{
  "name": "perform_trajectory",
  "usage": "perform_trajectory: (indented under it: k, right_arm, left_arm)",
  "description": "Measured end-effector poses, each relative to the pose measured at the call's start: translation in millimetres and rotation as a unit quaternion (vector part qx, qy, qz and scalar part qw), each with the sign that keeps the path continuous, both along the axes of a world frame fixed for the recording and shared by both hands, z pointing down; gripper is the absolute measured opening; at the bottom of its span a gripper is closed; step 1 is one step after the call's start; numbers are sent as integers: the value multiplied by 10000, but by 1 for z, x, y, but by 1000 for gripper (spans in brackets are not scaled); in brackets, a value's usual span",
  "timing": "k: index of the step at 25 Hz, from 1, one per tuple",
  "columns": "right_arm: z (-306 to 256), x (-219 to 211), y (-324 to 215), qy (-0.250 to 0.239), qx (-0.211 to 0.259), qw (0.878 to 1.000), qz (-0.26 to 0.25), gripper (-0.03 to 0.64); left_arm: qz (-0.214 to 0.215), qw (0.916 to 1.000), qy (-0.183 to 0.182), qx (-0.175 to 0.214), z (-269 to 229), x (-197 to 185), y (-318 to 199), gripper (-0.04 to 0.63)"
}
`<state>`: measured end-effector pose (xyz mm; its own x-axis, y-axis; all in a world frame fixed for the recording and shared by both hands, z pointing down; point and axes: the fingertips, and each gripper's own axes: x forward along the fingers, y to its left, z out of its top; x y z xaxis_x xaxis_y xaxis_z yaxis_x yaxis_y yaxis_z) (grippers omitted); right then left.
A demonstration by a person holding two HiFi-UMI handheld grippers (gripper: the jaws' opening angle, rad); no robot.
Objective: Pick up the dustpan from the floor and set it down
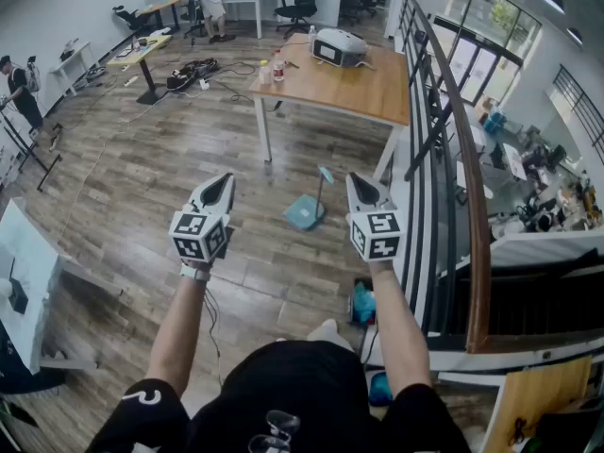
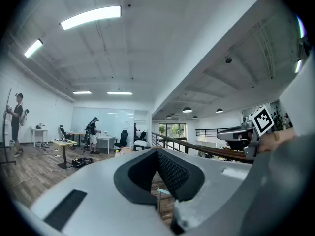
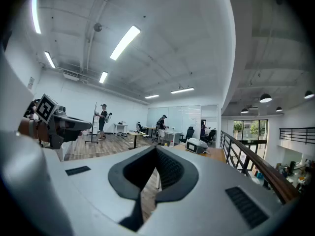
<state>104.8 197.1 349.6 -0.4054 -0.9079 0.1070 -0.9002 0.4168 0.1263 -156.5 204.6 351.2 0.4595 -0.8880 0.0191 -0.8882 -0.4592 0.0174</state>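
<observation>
Plank floor (image 1: 132, 206) holds a teal dustpan (image 1: 305, 213), handle upright.

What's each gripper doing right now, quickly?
Left gripper: jaws closed, empty.
Right gripper: jaws closed, empty.
Dustpan: on the floor ahead, not held.

Pale grey, tapered left tongs (image 1: 223, 181) and right tongs (image 1: 358, 181), black-padded, each with a black-and-white marker cube (image 1: 198, 236). Black short-sleeved top (image 1: 283, 377), white sleeve mark (image 1: 142, 396) at lower left.
</observation>
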Motion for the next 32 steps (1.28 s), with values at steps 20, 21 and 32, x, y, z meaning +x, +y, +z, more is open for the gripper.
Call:
perform_trajectory:
  k: [20, 21, 32]
  right_arm:
    - [16, 1, -11, 8, -50, 9999, 135, -5]
    - [18, 3, -13, 7, -49, 9999, 147, -5]
    - [40, 11, -99, -24, -183, 9997, 178, -5]
  left_arm:
    - [204, 9995, 129, -184, 18, -2, -9, -2]
    - [216, 9995, 130, -202, 21, -1, -12, -2]
    - [281, 9990, 50, -356, 36, 7, -95, -2]
